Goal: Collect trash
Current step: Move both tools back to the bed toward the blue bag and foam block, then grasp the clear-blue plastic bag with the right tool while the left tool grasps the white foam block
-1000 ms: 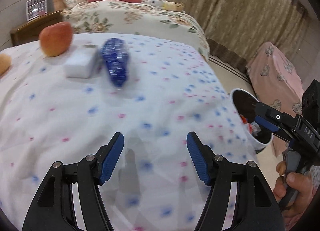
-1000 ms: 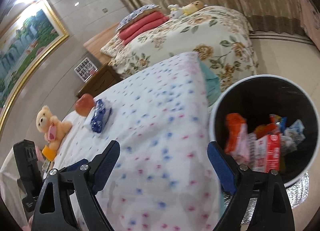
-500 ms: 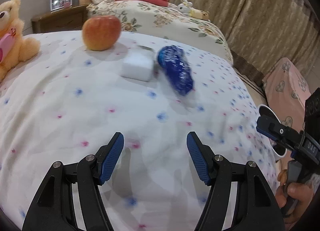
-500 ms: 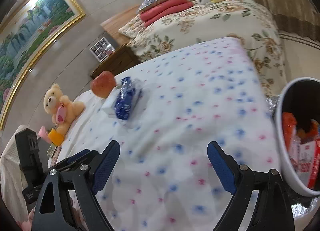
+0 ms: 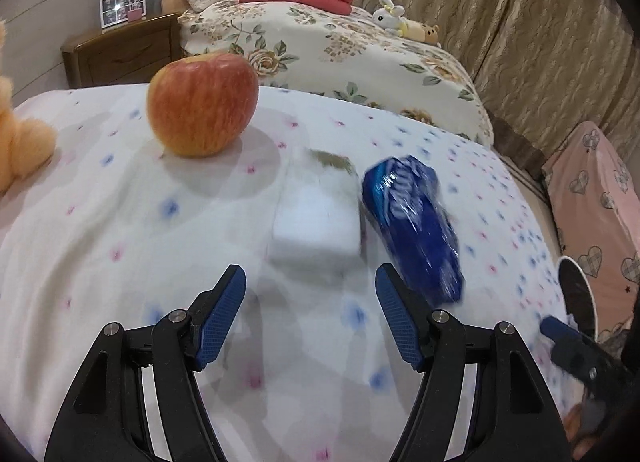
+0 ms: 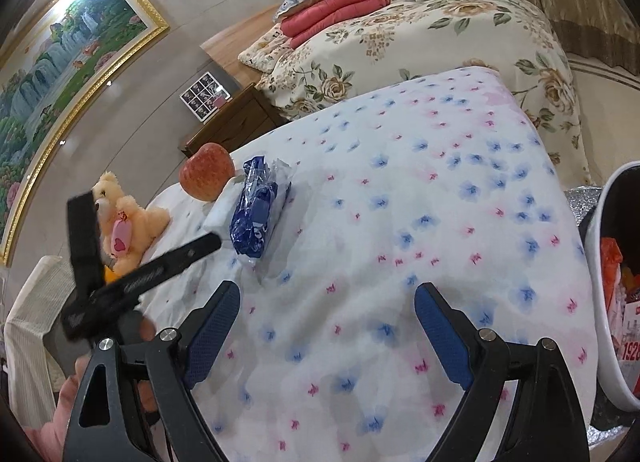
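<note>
Closing on blue snack wrapper [image 5: 412, 227] lying at one o'clock beside white foam block [image 5: 316, 217]; left gripper [image 5: 310, 318] spread, empty. Advising rightward offset, avoiding block. Right gripper [image 6: 326, 332] spread, empty.

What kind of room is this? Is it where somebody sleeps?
Yes, most likely a bedroom. There is a bed with a flowery bedspread and stacked pillows, a wooden bedside table next to it, and a teddy bear on the spotted sheet up front.
</note>
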